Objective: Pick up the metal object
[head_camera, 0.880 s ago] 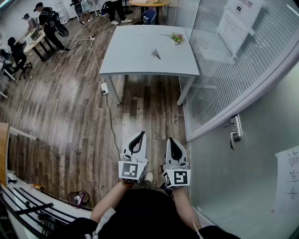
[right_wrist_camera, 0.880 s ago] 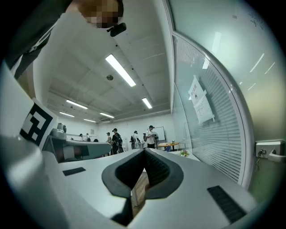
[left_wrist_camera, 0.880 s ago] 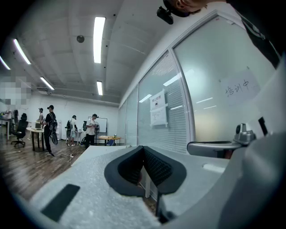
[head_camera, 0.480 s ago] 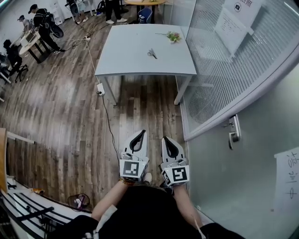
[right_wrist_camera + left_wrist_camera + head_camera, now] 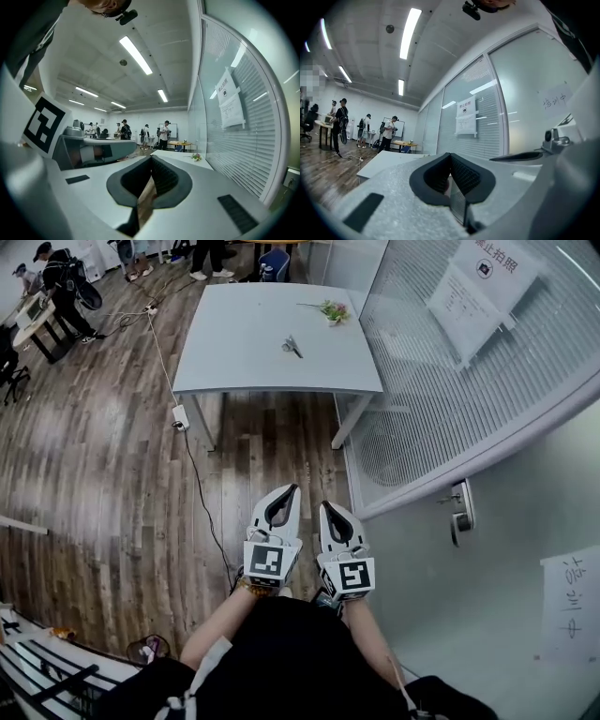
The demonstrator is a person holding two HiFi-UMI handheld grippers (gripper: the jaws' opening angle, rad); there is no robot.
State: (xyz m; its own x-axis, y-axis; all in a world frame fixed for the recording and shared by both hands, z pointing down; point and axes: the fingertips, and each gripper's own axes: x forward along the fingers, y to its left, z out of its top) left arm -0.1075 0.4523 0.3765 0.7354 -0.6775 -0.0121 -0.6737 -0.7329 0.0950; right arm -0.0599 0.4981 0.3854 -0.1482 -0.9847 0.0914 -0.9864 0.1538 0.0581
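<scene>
A small metal object (image 5: 292,346), shaped like scissors, lies on the white table (image 5: 244,362) far ahead in the head view. Both grippers are held side by side close to my body, well short of the table. My left gripper (image 5: 285,490) is shut with nothing between its fingers, and so is my right gripper (image 5: 329,507). In the left gripper view the jaw tips of the left gripper (image 5: 450,155) meet, with the table (image 5: 386,161) beyond. The right gripper view shows the right gripper (image 5: 151,157) shut too, the table (image 5: 176,157) ahead of it.
A small flower sprig (image 5: 332,311) lies at the table's far right. A glass partition with blinds (image 5: 450,381) and a door handle (image 5: 457,512) run along the right. A power strip with cable (image 5: 178,416) lies on the wood floor. People (image 5: 61,277) stand at the far left.
The table and floor have shifted in the head view as I step closer and turn slightly. Both grippers stay shut, side by side.
</scene>
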